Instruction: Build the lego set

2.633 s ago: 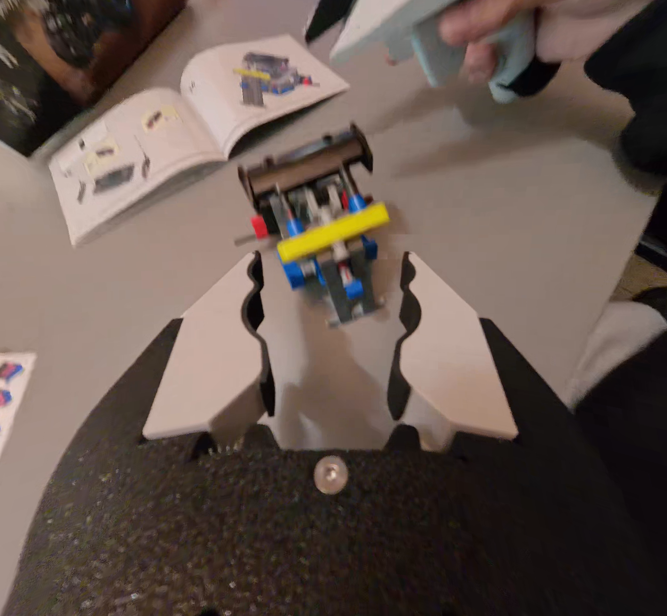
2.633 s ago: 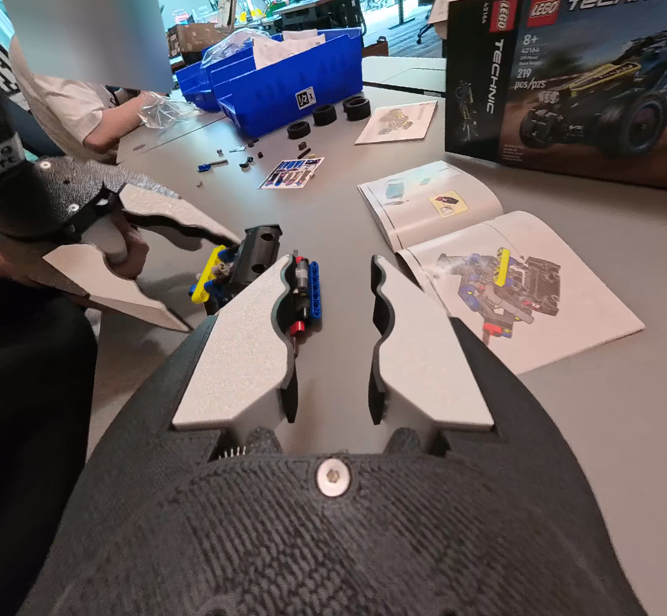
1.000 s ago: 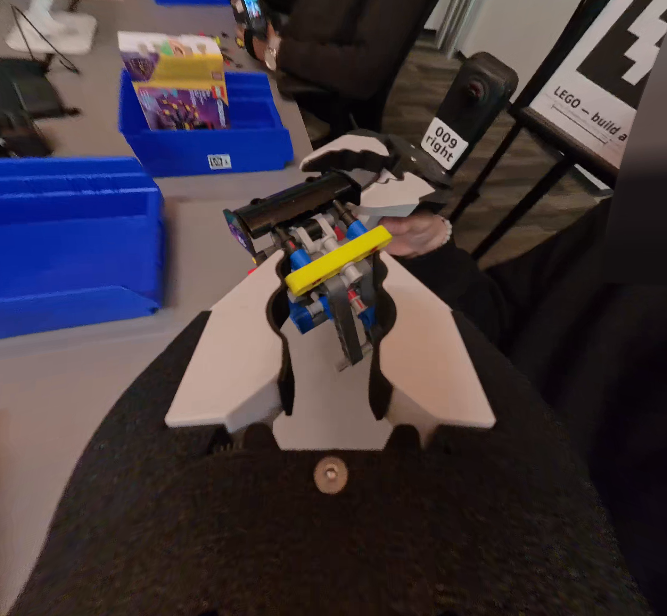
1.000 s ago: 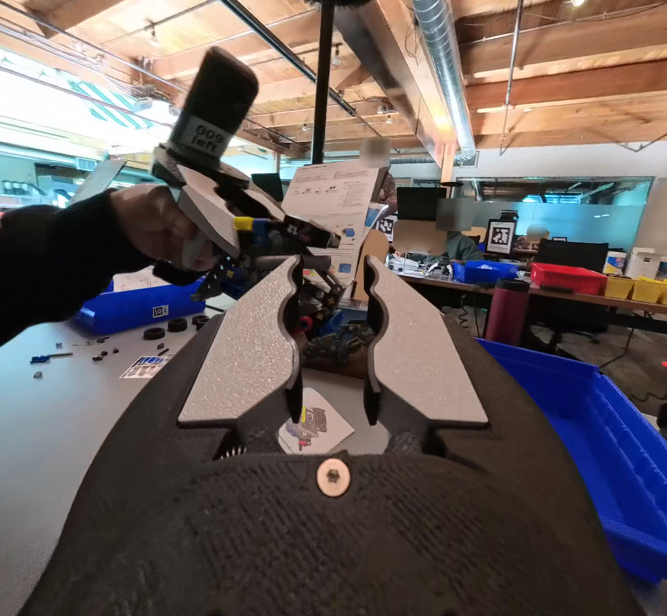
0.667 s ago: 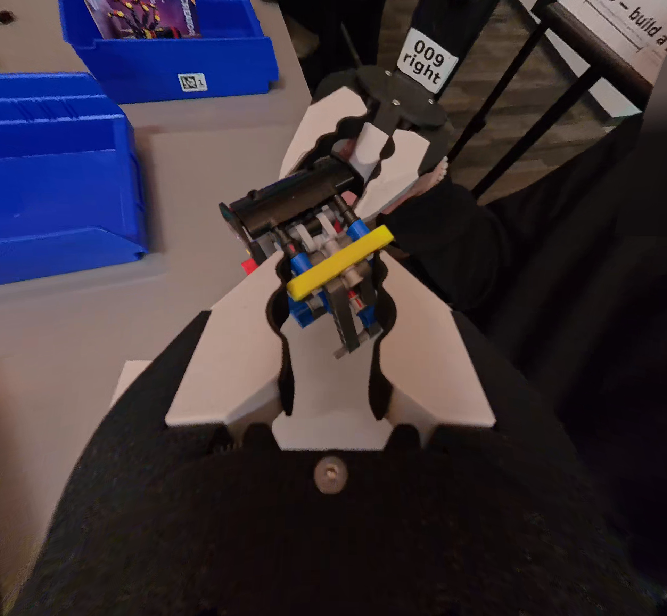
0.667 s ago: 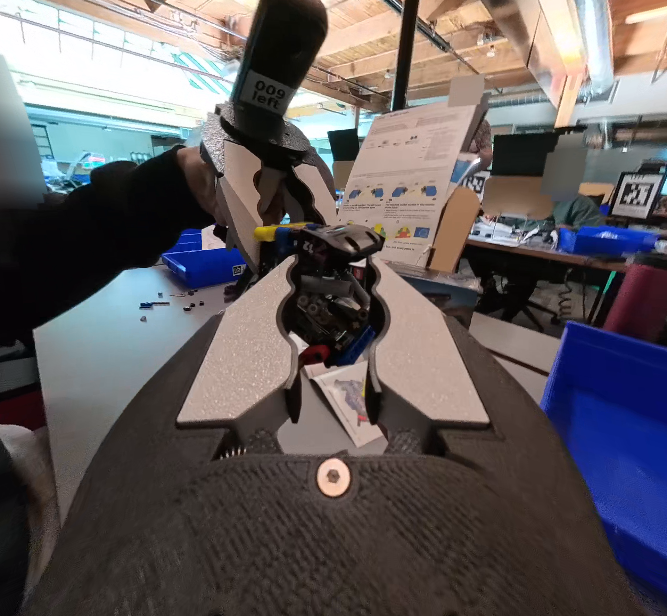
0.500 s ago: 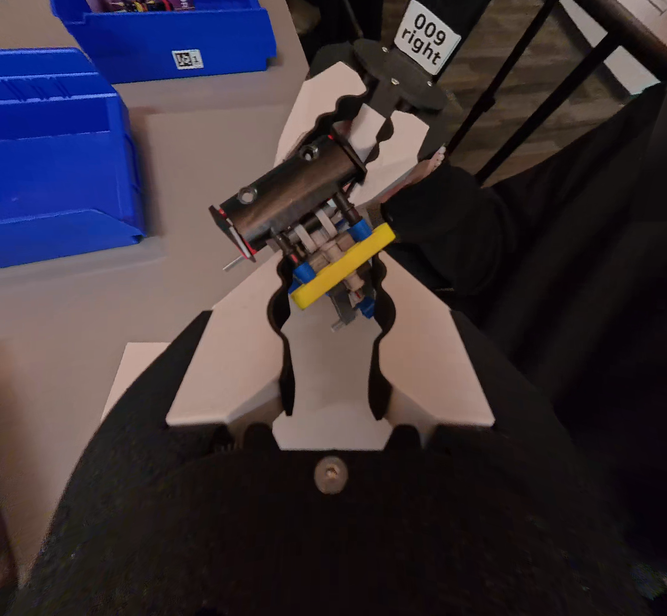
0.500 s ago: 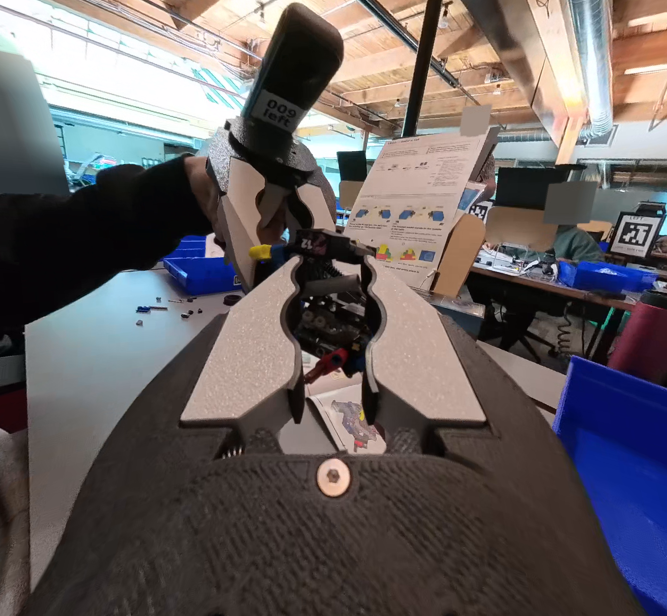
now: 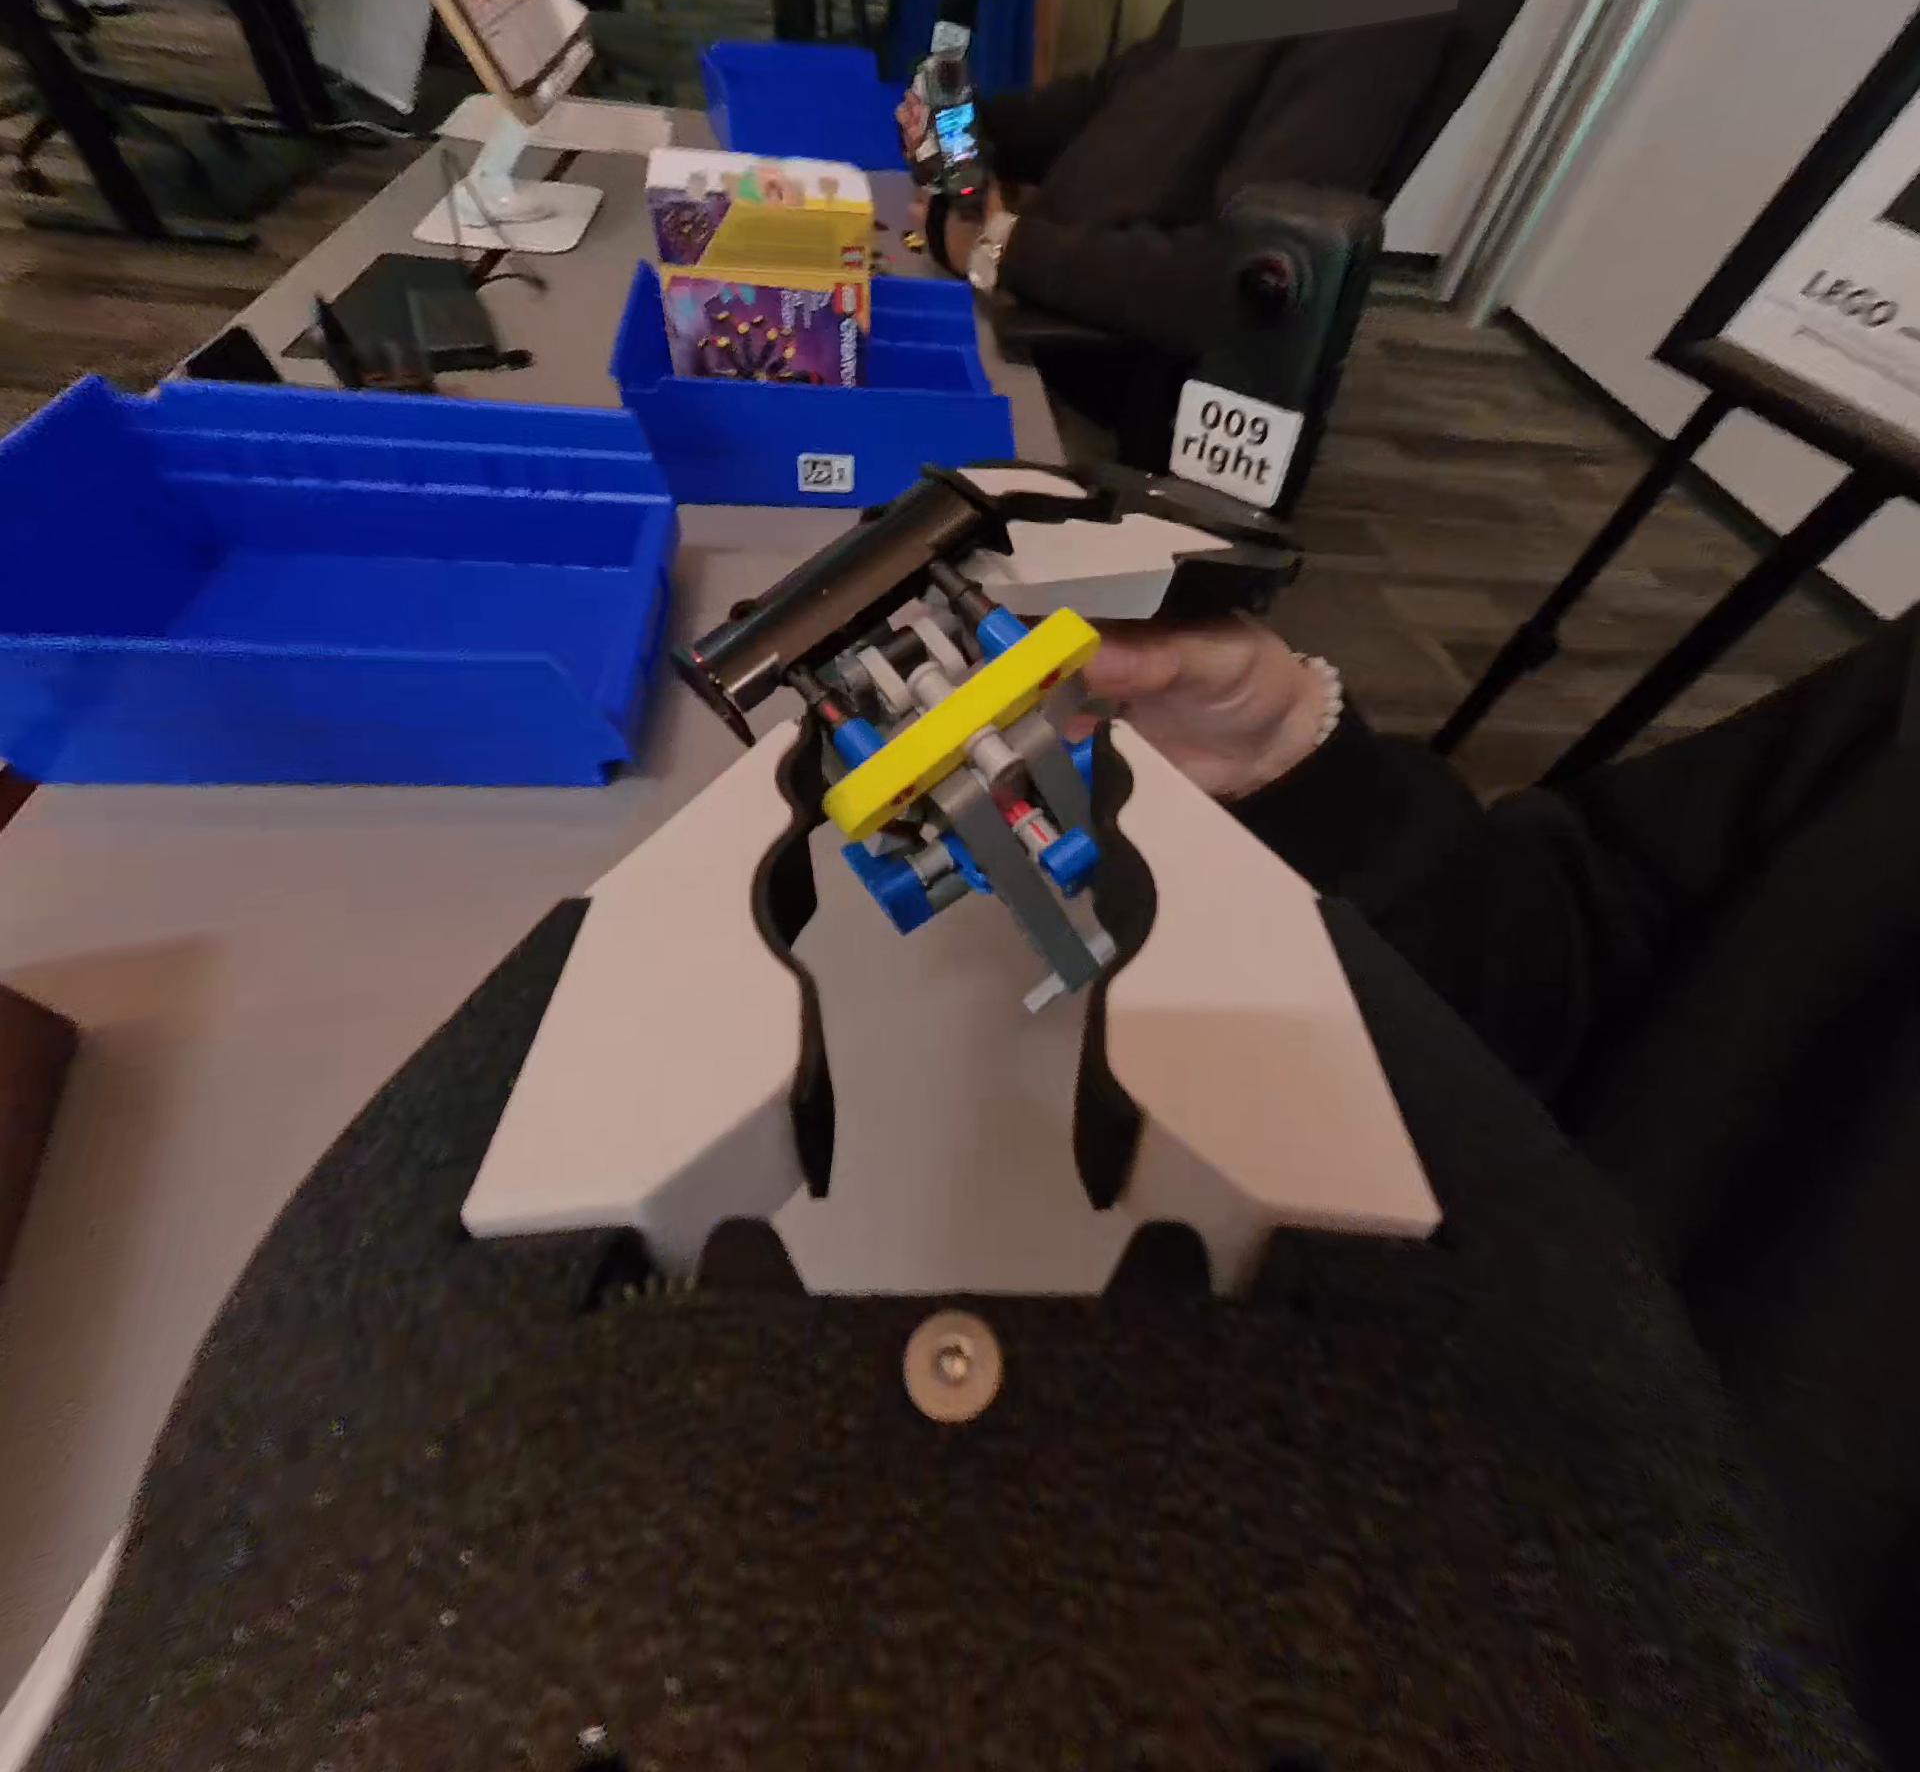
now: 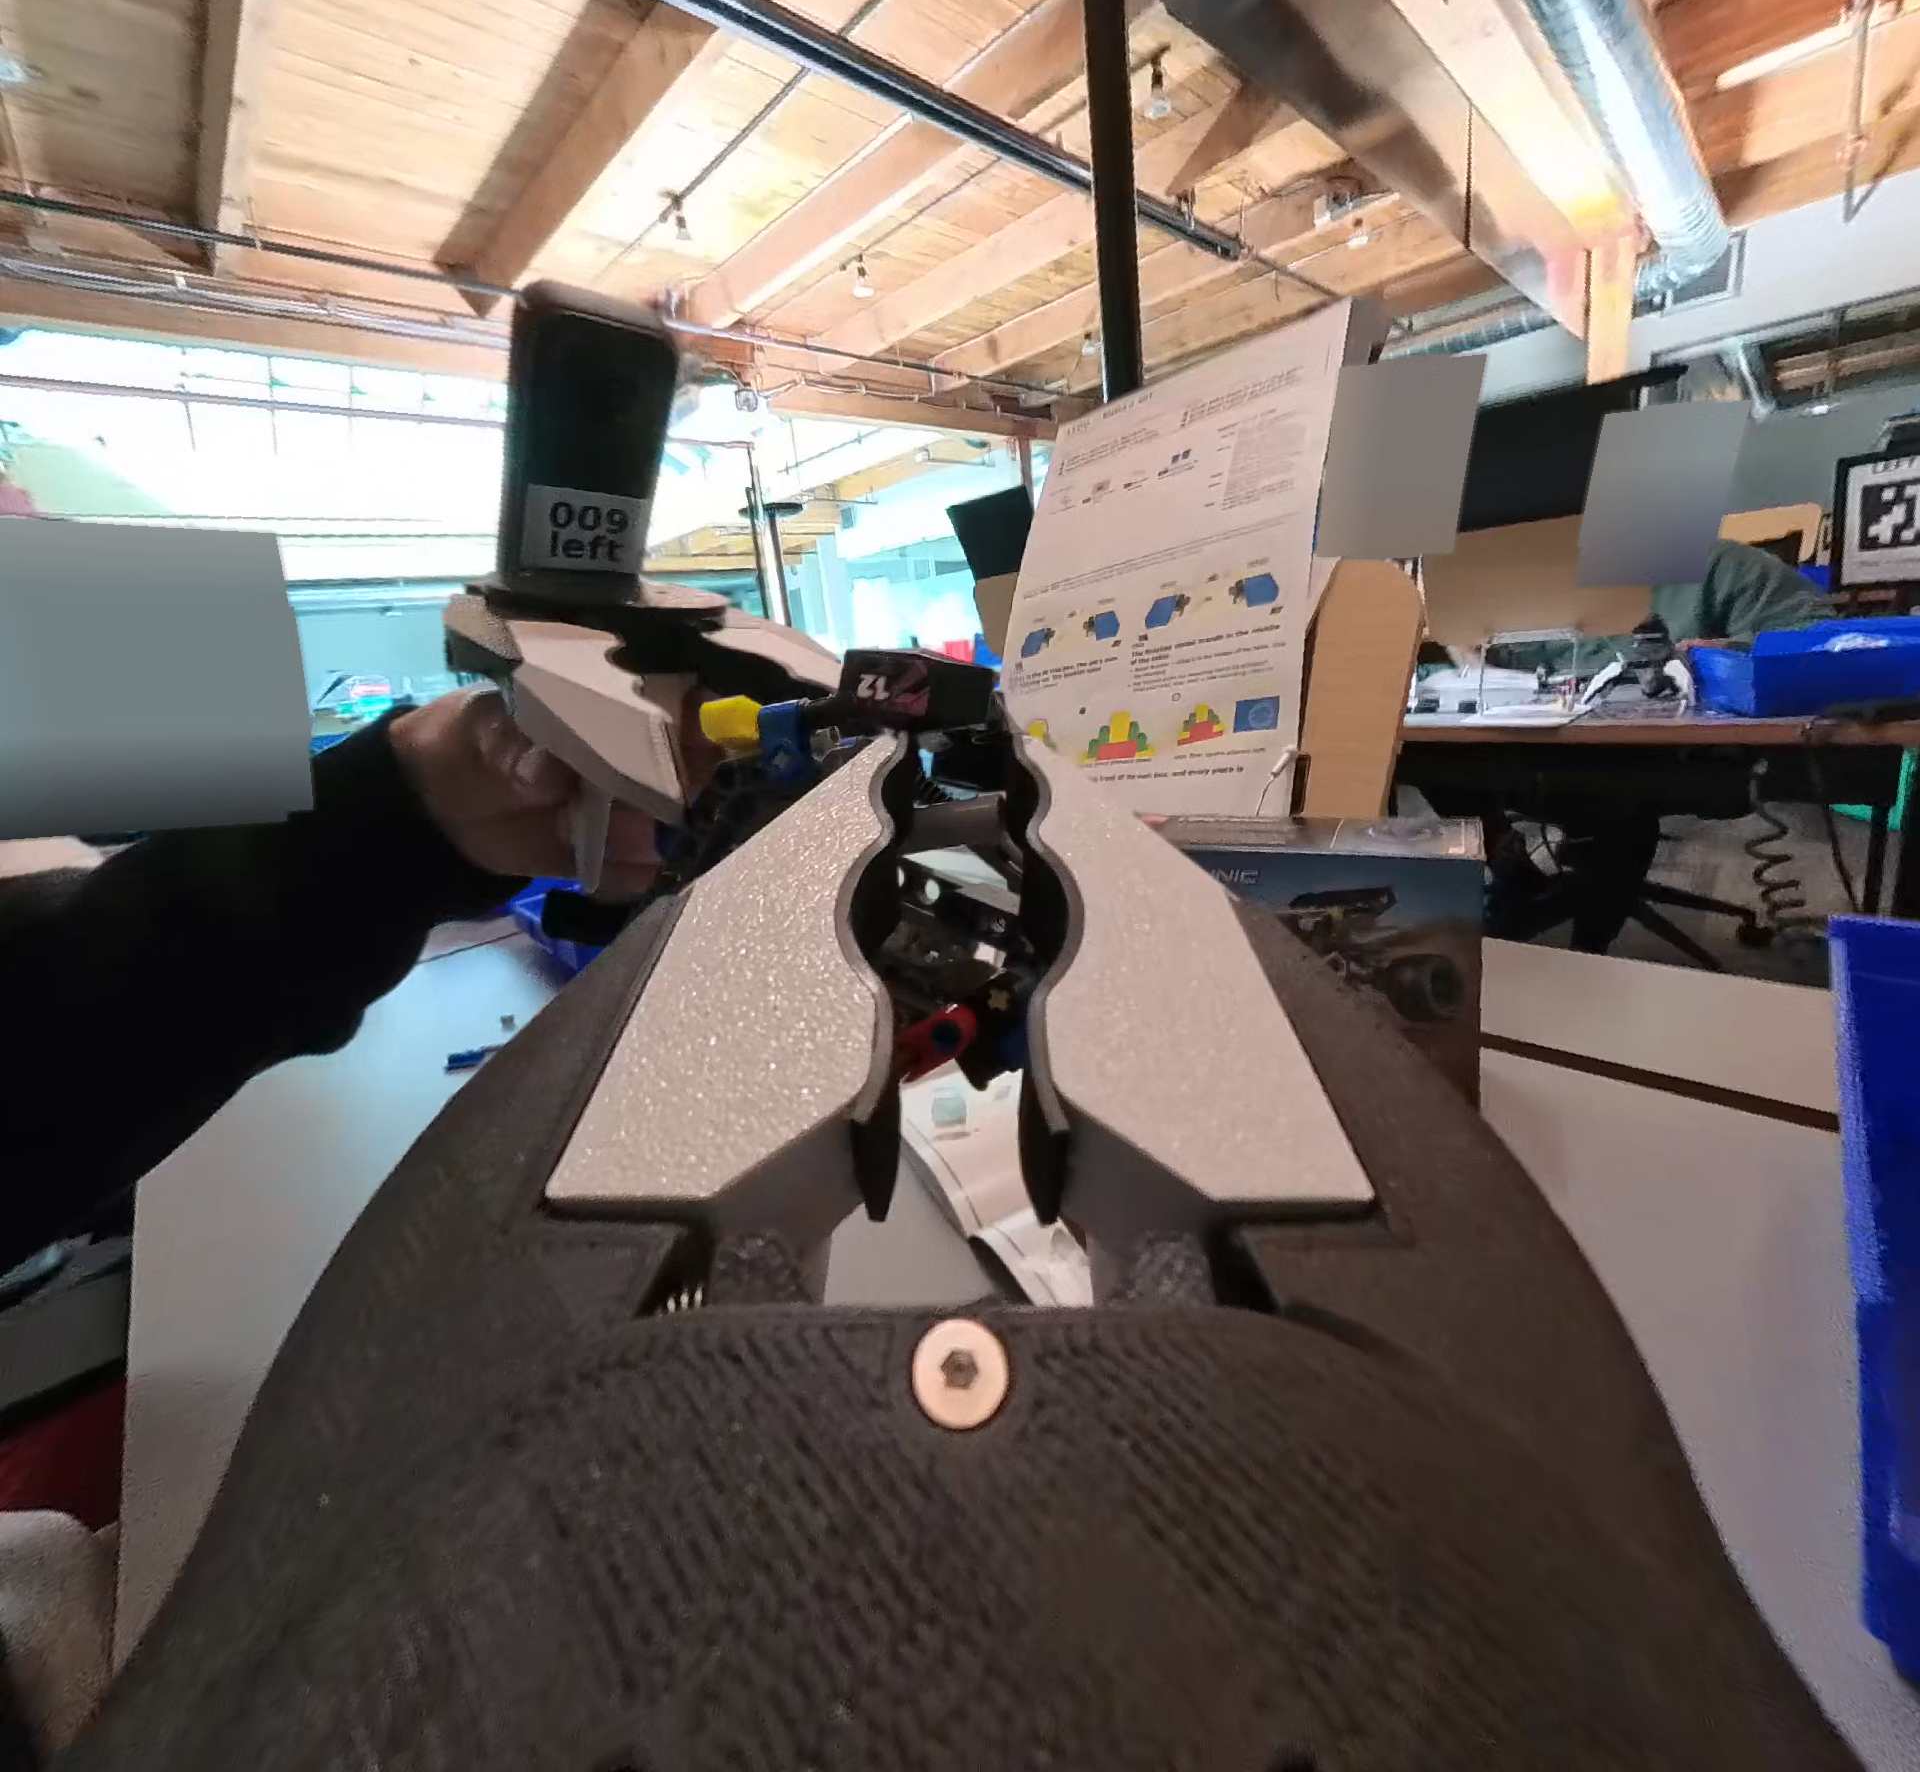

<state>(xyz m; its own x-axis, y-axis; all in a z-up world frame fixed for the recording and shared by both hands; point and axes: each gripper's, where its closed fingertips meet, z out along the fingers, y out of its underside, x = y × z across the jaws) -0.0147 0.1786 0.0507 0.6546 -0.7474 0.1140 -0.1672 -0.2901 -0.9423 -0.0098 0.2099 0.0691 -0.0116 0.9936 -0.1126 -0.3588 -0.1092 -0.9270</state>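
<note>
Toy brick model (image 9: pixel 940 766) tilted since earlier, yellow beam, black cylinder, blue pins

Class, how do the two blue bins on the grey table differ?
The near blue bin looks wider and shows nothing inside; the far blue bin holds a purple-and-yellow box. The far bin carries a small label on its front; the near bin shows none. Both are blue plastic on the table.

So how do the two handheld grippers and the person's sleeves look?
Both the left gripper and the right gripper have a rough black body, pale grey fingers with wavy black inner edges, and one silver screw. Each carries a black camera with a white label. Both sleeves are black.
</note>
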